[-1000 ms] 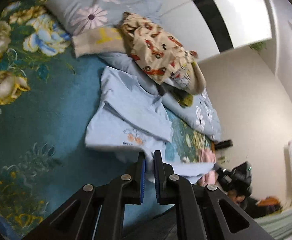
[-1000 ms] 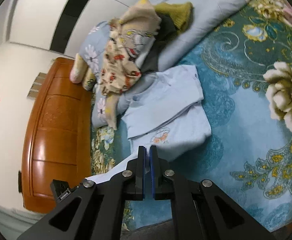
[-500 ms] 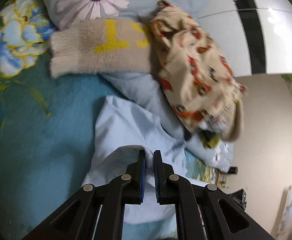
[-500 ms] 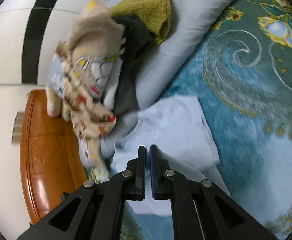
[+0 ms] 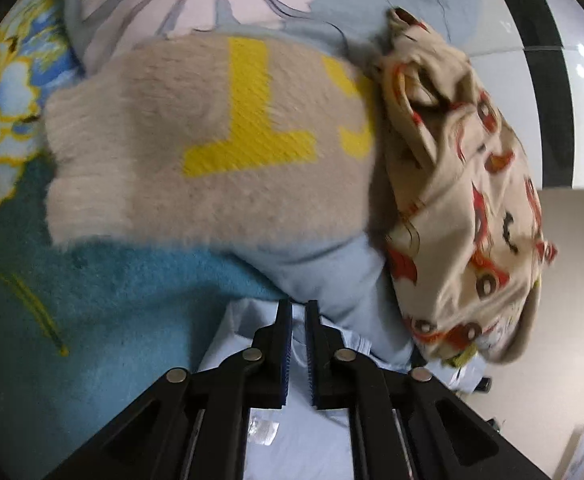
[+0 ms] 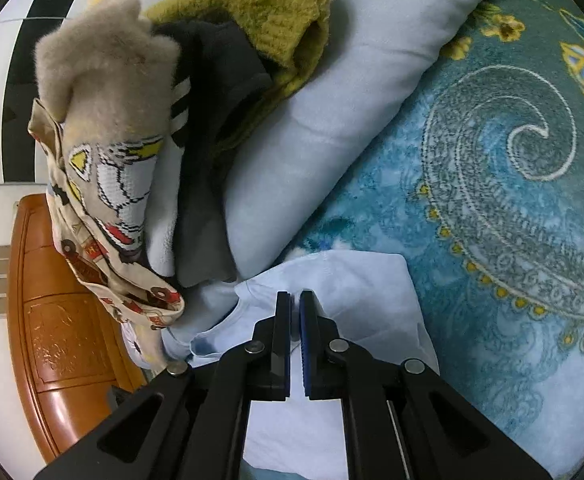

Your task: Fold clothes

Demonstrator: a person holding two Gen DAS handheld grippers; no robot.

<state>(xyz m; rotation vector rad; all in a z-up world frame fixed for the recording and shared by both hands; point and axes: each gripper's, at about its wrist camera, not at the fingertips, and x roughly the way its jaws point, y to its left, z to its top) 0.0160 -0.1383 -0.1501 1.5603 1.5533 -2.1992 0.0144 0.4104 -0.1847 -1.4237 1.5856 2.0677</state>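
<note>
looking along the left gripper [image 5: 296, 312], its jaws stand nearly together with a thin gap over the light blue shirt [image 5: 312, 440], which lies on the bed's teal blanket [image 5: 111, 300], running back beneath them. in the right view the right gripper [image 6: 295, 304] is likewise nearly closed, no cloth visibly pinched, at the shirt's collar end beside the pillow [image 6: 332, 140]; both sit equally near
</note>
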